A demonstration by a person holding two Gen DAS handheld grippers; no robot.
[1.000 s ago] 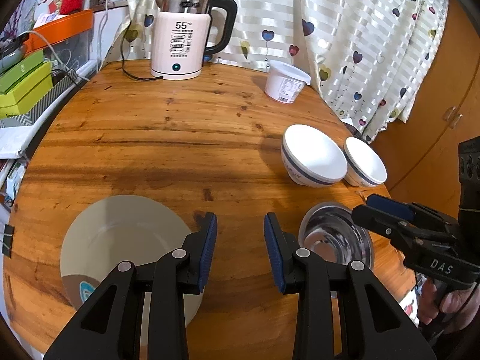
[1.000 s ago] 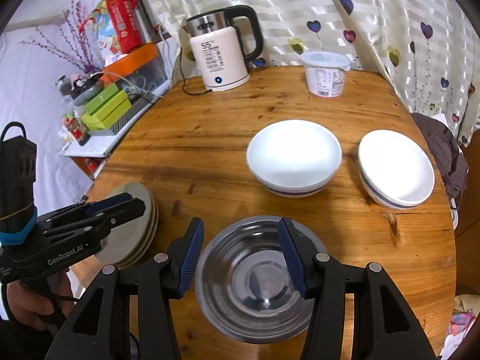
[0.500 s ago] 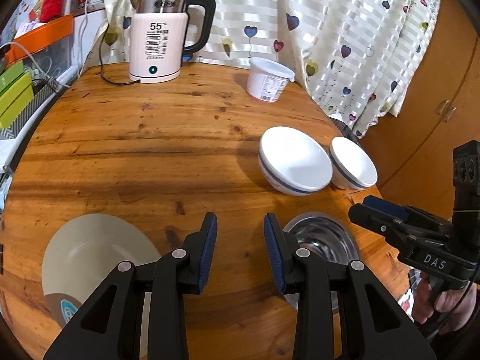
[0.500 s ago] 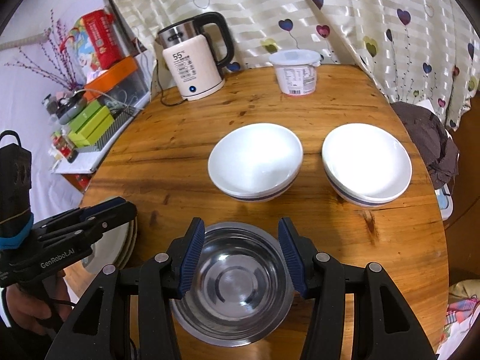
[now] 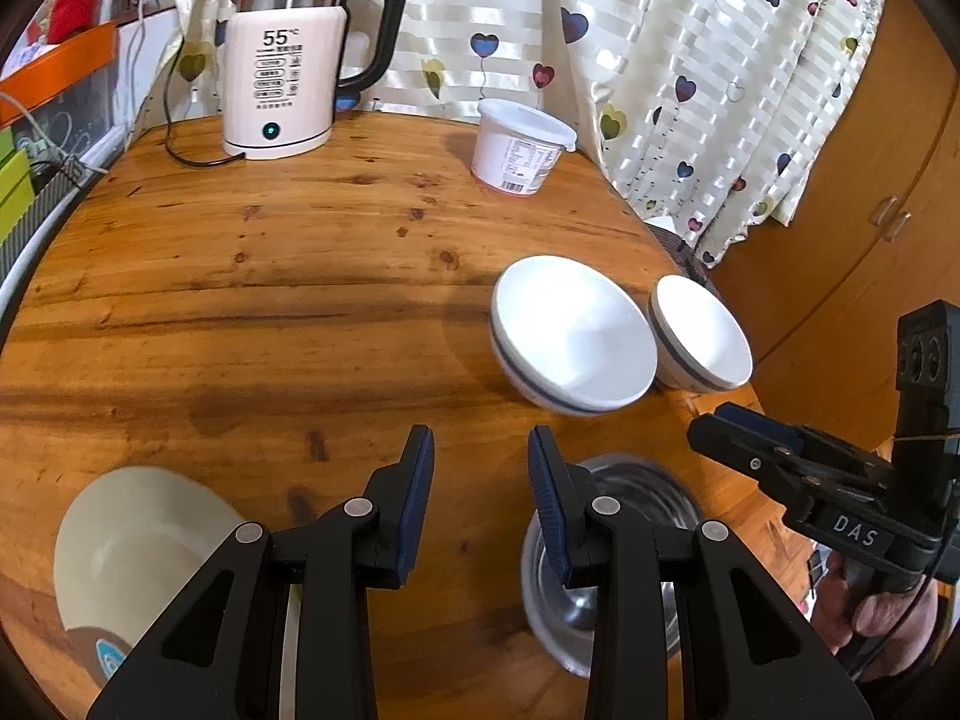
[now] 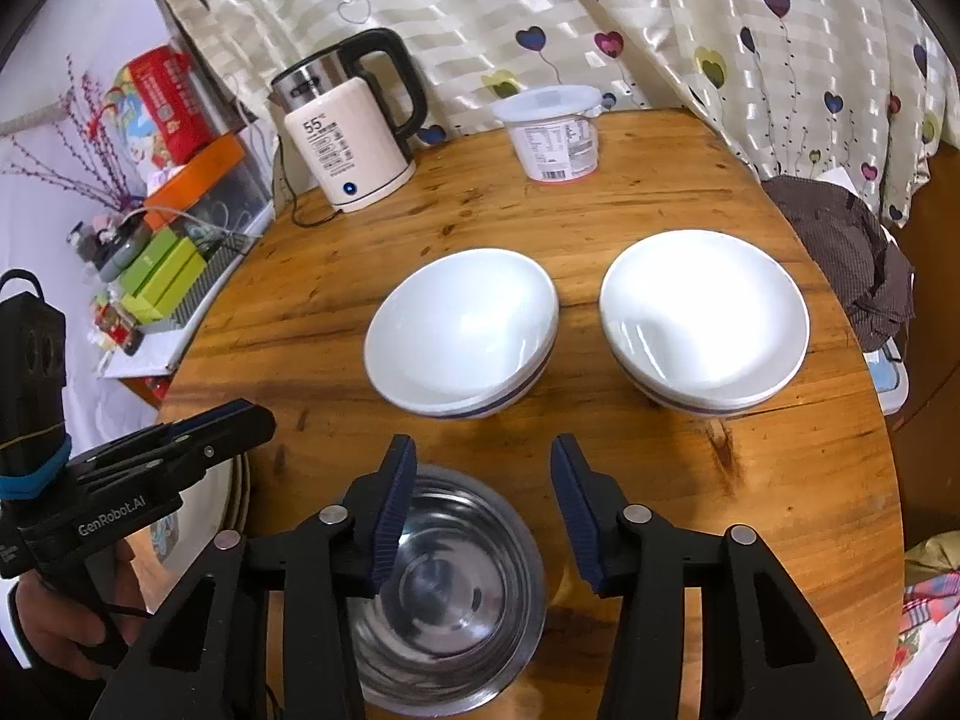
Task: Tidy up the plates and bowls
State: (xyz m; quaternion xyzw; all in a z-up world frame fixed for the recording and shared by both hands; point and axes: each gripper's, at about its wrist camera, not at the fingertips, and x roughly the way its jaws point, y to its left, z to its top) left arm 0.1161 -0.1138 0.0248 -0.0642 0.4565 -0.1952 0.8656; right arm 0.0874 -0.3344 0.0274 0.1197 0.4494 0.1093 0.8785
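Observation:
Two white bowls with a blue band sit side by side on the round wooden table (image 6: 750,480): the left bowl (image 6: 462,330) (image 5: 576,342) and the right bowl (image 6: 705,324) (image 5: 702,336). A steel bowl (image 6: 456,594) (image 5: 636,504) stands at the near edge. A stack of beige plates (image 5: 138,546) lies at the near left, its rim showing in the right wrist view (image 6: 237,504). My left gripper (image 5: 480,498) is open and empty above bare wood between plates and steel bowl. My right gripper (image 6: 480,504) is open and empty above the steel bowl.
A white electric kettle (image 5: 288,60) (image 6: 348,126) with its cord and a white lidded tub (image 5: 519,147) (image 6: 555,132) stand at the table's far side. Curtains hang behind. Green boxes (image 6: 162,276) and clutter lie off the left edge, a dark cloth (image 6: 846,252) off the right.
Both grippers have moved forward and to the right over the table; the white bowls appear nearer and the plates and steel bowl have slid toward the lower frame edge. Both stay open.

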